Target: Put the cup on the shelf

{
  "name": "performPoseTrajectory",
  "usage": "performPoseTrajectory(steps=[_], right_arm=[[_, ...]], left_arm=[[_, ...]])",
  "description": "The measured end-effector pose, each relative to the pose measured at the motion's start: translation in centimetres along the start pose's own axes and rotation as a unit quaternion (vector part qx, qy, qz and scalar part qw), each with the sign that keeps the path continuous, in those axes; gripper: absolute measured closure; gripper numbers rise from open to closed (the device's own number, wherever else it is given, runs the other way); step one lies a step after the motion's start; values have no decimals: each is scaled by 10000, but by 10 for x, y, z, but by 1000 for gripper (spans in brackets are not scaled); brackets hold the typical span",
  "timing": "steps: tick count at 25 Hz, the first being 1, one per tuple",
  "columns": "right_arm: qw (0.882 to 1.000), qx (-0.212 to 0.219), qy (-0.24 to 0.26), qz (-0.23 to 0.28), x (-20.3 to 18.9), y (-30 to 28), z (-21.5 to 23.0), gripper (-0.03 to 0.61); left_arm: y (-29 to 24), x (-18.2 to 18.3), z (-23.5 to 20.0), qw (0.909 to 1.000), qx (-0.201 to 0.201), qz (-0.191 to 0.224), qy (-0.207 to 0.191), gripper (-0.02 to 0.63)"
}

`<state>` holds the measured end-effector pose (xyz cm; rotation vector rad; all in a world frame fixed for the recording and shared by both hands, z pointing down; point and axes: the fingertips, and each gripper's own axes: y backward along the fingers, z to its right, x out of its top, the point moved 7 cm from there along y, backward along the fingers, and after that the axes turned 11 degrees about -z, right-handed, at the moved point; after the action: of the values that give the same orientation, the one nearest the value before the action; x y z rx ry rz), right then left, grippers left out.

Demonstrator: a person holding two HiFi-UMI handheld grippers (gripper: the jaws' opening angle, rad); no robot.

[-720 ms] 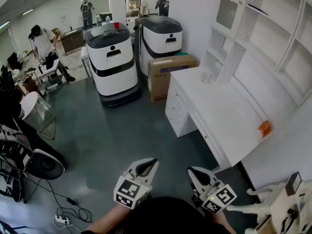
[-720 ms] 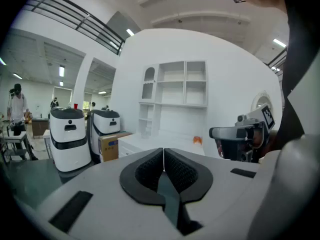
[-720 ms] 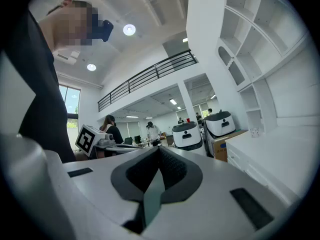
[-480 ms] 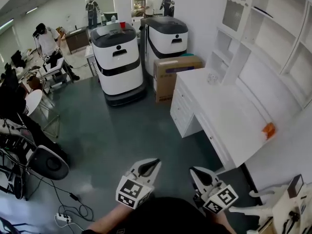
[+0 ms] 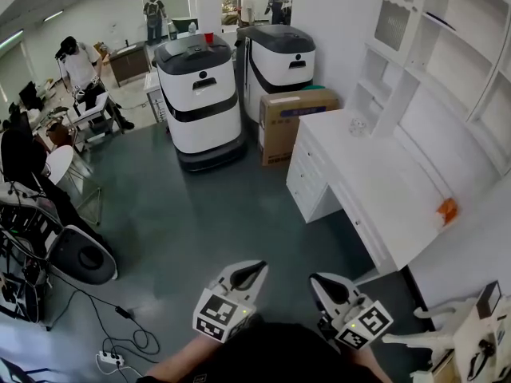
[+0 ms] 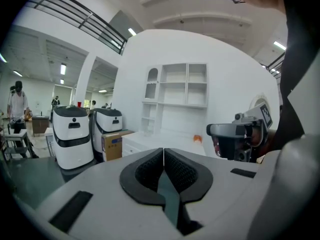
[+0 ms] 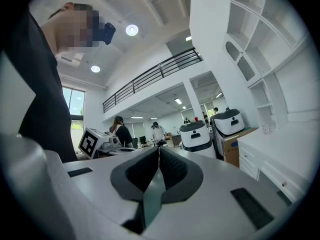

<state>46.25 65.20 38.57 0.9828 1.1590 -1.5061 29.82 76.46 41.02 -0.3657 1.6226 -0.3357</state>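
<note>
A small clear cup [image 5: 358, 124] stands at the far end of the white desk [image 5: 375, 190] in the head view; in the right gripper view the cup [image 7: 266, 129] is a tiny shape on the desk top. The white shelf unit [image 5: 447, 62] rises above the desk along the right wall, and the same shelf unit [image 6: 182, 91] shows ahead in the left gripper view. My left gripper [image 5: 243, 274] and right gripper [image 5: 327, 286] hang side by side over the grey floor, well short of the desk. Both are shut and hold nothing, as the left gripper [image 6: 163, 156] and right gripper [image 7: 159, 156] show close up.
An orange object [image 5: 447, 210] lies at the desk's near right. Two white service robots [image 5: 200, 94] and a cardboard box [image 5: 291, 118] stand beyond the desk. Chairs and people fill the left side, cables [image 5: 112, 357] trail on the floor, and white equipment [image 5: 479, 333] sits at the lower right.
The head view has shifted: desk, box and service robots now sit slightly further right in the picture. Both grippers keep their places and stay shut.
</note>
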Motion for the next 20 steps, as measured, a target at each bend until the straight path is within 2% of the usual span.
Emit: performPoseTrajectory(steps=[8,11,14,20], right_arm=[[9982,459,-206,-335,-15,-33,-16,560],[9974,625,-205,-303,-12,-49,-16,560],[9968,715,-144,-339,-9,-63,-6,560],[9948,899,-343,-329,-2,-88,25,560]], left_arm=[[2,-15,-27,9996,-6,-127,267,597],[0,-19,-33,9994,13,-184,282,597],[-6,-16,-45,9994,96,-185,277,598],[-28,-6,-69,9987,236,-209,397,597]])
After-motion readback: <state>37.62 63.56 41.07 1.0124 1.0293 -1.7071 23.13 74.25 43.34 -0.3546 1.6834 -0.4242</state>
